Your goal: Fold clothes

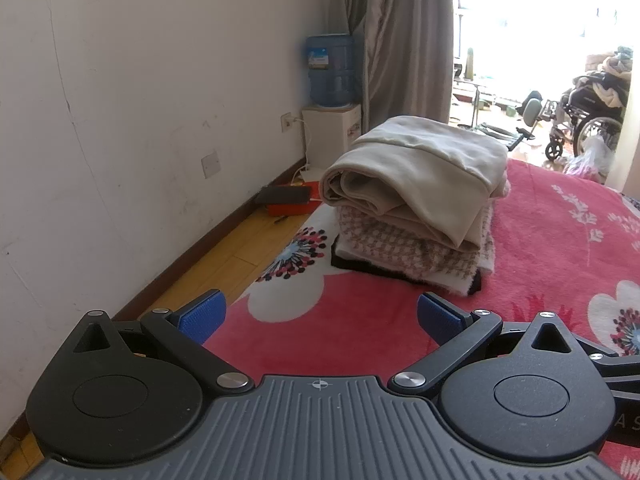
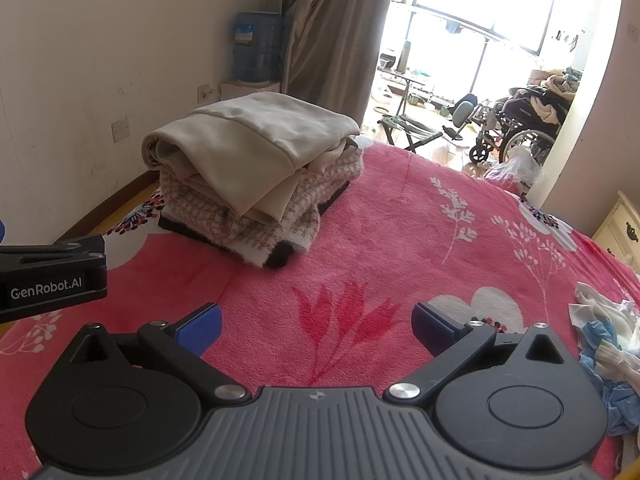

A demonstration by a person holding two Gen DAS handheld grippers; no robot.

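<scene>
A beige folded garment [image 1: 420, 168] tops a houndstooth one [image 1: 412, 252]; crumpled blue-white clothes [image 2: 608, 344] lie apart.

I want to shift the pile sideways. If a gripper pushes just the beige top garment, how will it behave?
The beige garment looks soft and loosely folded, so it would probably bunch rather than move stiffly. It overhangs the checked knit beneath, so it may slide off. The stack will likely stay put on the fuzzy pink blanket.
</scene>
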